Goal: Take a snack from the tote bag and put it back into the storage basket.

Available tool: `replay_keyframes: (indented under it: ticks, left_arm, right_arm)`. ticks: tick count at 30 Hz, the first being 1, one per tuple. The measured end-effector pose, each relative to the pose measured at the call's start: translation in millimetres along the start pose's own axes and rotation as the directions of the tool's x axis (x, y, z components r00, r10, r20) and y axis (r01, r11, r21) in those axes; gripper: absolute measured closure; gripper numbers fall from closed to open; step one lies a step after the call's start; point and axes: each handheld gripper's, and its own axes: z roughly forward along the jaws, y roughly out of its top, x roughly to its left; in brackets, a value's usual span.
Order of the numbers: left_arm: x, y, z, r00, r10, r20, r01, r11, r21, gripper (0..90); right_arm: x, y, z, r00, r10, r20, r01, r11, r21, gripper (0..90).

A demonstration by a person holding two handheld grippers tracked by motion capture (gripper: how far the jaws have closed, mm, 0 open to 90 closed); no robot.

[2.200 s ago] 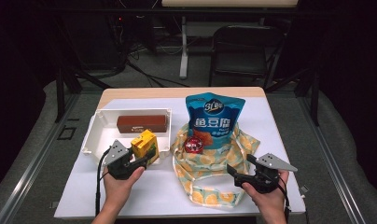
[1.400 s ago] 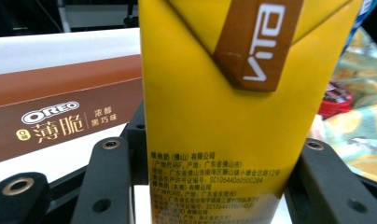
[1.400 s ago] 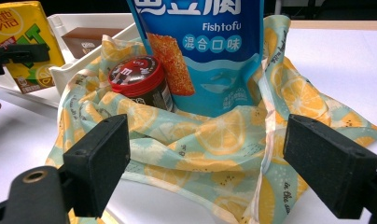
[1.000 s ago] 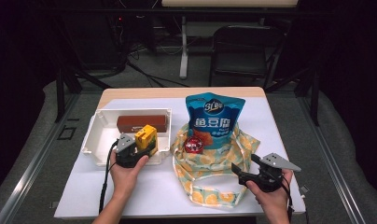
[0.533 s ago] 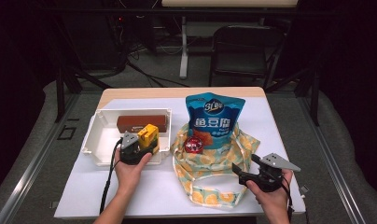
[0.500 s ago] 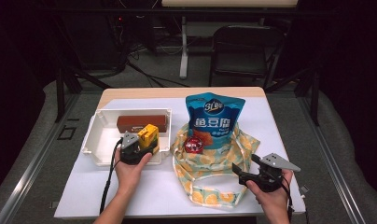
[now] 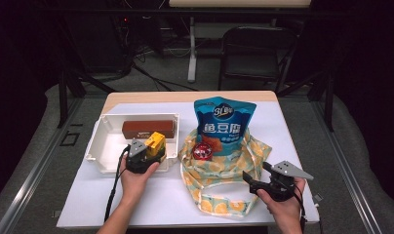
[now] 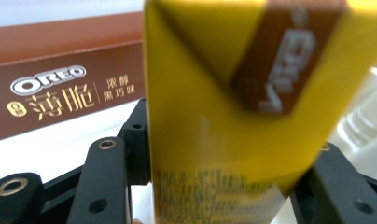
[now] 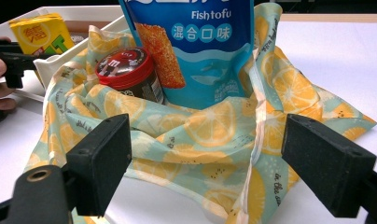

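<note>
Item: yellow drink carton (image 7: 156, 142), between the jaws of the left gripper (image 7: 147, 150), over the right end of the white tray (image 7: 98, 148), just in front of the brown biscuit box (image 7: 148, 128). In the left gripper view the carton (image 8: 233, 102) stands between the two black jaws, which have just been opening; a narrow gap shows at the left jaw, and contact at the right jaw cannot be told.

Right gripper (image 7: 256, 183): jaws wide apart, nothing between them, near the front right corner of the cloth bag (image 7: 223, 168).

Edges and room: the tray sits near the table's left edge; its left half is bare. The bag spreads across the middle. White table surface (image 7: 88, 202) lies free along the front left, and a strip at the far right beside the bag.

Surface and room: white tabletop with a wooden strip at the far edge; dark room, grey floor, a black chair (image 7: 256, 53) behind.

In the bag: blue snack pouch (image 7: 223, 124), upright; red-lidded jar (image 7: 203, 151) just beside it.

Writing: biscuit box (image 8: 60, 88) reads "OREO" with Chinese characters; pouch (image 9: 196, 42) reads "Fishtofu"; bag printed with lemon slices
</note>
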Motion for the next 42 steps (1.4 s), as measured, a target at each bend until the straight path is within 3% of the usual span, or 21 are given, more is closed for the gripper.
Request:
replay_keyframes:
  ticks: [4, 8, 10, 16, 22, 25, 27, 32, 42]
  left_arm:
    - [2.2, -2.0, -3.0, 0.9996, -0.021, 0.019, 0.021, 0.9997, -0.014, 43.1]
    - [0.3, -1.8, -8.1, 0.9986, -0.043, 0.032, 0.043, 0.9990, -0.011, 24.1]
    - [-1.0, -0.6, -14.3, 0.9982, -0.048, 0.036, 0.049, 0.9987, -0.018, 20.1]
    - [-3.8, 2.2, -43.4, 0.9971, -0.052, 0.055, 0.055, 0.9963, -0.066, 20.6]
    - [-8.4, -6.9, -72.0, 0.9977, -0.053, 0.043, 0.058, 0.9903, -0.126, 37.0]
    - [-9.6, -11.9, -80.1, 0.9981, -0.059, 0.018, 0.061, 0.9912, -0.118, 54.6]
    - [-8.4, -14.4, -82.2, 0.9964, -0.078, 0.033, 0.081, 0.9897, -0.118, 69.8]
    - [-11.9, -14.7, -78.1, 0.9964, -0.072, 0.044, 0.076, 0.9925, -0.096, 90.0]
    - [-3.9, -4.3, -59.0, 0.9947, -0.101, 0.016, 0.102, 0.9929, -0.061, 90.0]
  right_arm:
    - [-0.4, -0.7, 0.9, 1.0000, 0.001, 0.003, -0.001, 1.000, 0.003, 16.2]
    - [1.1, -1.3, 1.8, 1.0000, 0.001, -0.001, -0.001, 1.000, 0.004, 16.0]
    - [1.0, -1.4, 1.7, 1.0000, 0.001, -0.001, -0.001, 1.000, 0.004, 15.8]
    - [-0.7, -1.8, -0.1, 1.0000, 0.005, 0.000, -0.005, 1.000, -0.002, 15.5]
    - [0.9, -1.6, -0.6, 1.0000, 0.004, -0.003, -0.004, 1.000, -0.007, 15.4]
    - [1.6, -1.4, -0.9, 1.0000, -0.004, -0.004, 0.004, 1.000, 0.002, 15.4]
    - [2.0, -1.6, -0.3, 1.0000, -0.004, -0.006, 0.004, 1.000, 0.001, 15.4]
    - [2.4, -2.0, 0.6, 0.9999, -0.004, -0.010, 0.005, 1.000, 0.003, 15.5]
    - [1.7, -3.8, 2.5, 1.0000, -0.003, -0.003, 0.003, 1.000, 0.010, 15.7]
